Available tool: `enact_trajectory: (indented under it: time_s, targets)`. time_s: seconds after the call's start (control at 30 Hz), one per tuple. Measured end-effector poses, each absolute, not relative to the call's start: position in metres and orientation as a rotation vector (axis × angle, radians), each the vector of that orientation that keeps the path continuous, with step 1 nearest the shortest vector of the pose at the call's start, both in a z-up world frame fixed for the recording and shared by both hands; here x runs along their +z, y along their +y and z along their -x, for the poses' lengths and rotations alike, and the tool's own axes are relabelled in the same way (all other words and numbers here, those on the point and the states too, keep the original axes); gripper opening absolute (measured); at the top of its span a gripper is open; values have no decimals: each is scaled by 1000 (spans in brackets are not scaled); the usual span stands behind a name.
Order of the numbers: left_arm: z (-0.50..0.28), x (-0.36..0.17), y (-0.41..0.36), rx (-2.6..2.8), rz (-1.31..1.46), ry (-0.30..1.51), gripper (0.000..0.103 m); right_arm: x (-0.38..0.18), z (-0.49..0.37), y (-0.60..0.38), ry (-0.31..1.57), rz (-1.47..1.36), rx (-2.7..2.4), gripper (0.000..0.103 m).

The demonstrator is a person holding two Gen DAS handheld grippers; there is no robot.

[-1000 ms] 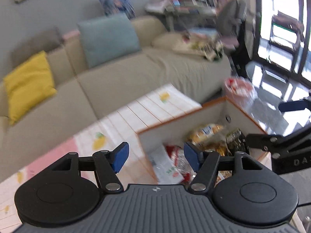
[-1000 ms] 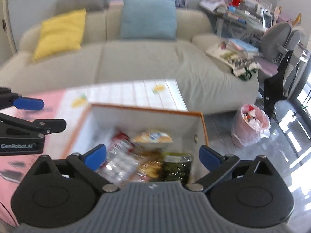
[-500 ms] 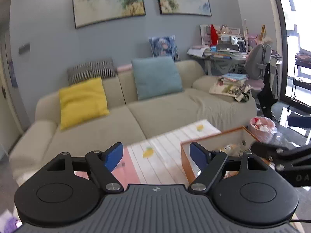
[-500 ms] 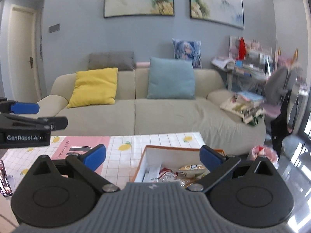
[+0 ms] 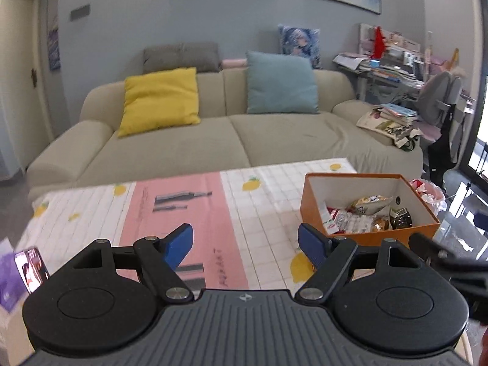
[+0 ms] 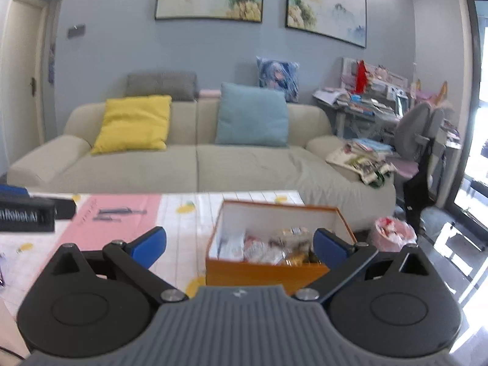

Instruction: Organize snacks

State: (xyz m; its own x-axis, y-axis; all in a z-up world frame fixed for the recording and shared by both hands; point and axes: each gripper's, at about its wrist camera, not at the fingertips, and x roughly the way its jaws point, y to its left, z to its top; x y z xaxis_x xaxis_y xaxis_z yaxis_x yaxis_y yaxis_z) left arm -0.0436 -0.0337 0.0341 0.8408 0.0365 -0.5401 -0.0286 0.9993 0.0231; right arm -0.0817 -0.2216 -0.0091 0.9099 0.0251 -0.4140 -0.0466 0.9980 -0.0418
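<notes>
My left gripper (image 5: 245, 242) stands wide, its blue pads (image 5: 180, 244) apart with nothing between them, above the pink strip of the patterned cloth (image 5: 183, 213) that covers the bench (image 5: 268, 201). At the far left edge of the left wrist view, a phone (image 5: 30, 267) with a lit screen lies beside a purple item too blurred to identify. To the right of the pink strip the cloth shows a white grid printed with lemons. Further right, near the right end of the bench, sits the orange box (image 5: 366, 235), open-topped and white inside. The snacks (image 5: 363, 213) lie loose within it: a yellow packet toward the back wall, clear and red-and-white wrappers in the middle, and a dark packet at the right. At the right margin of this view, part of my right gripper's black frame is visible.

In the right wrist view, my left gripper's frame (image 6: 27, 213) enters at the left edge. My right gripper (image 6: 239, 245) is likewise wide and holds nothing; the orange box (image 6: 265, 271) lies ahead between its pads, apart from both. Beyond the bench runs a beige sofa (image 6: 198, 164) carrying a yellow cushion (image 6: 132, 123) and a teal cushion (image 6: 253, 116). On the floor at the right stands a pink-lined waste bin (image 6: 393, 231).
</notes>
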Motion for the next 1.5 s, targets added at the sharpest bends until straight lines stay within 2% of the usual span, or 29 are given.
enact_trajectory:
  time_s: [0.37,1.5]
  targets:
    - [45,0,-30,34,35,686,92,-41,74,-222,538,-28,16,100]
    - [47,0,-34,41,45,704,92,-44,72,-217,543,-12,41,100]
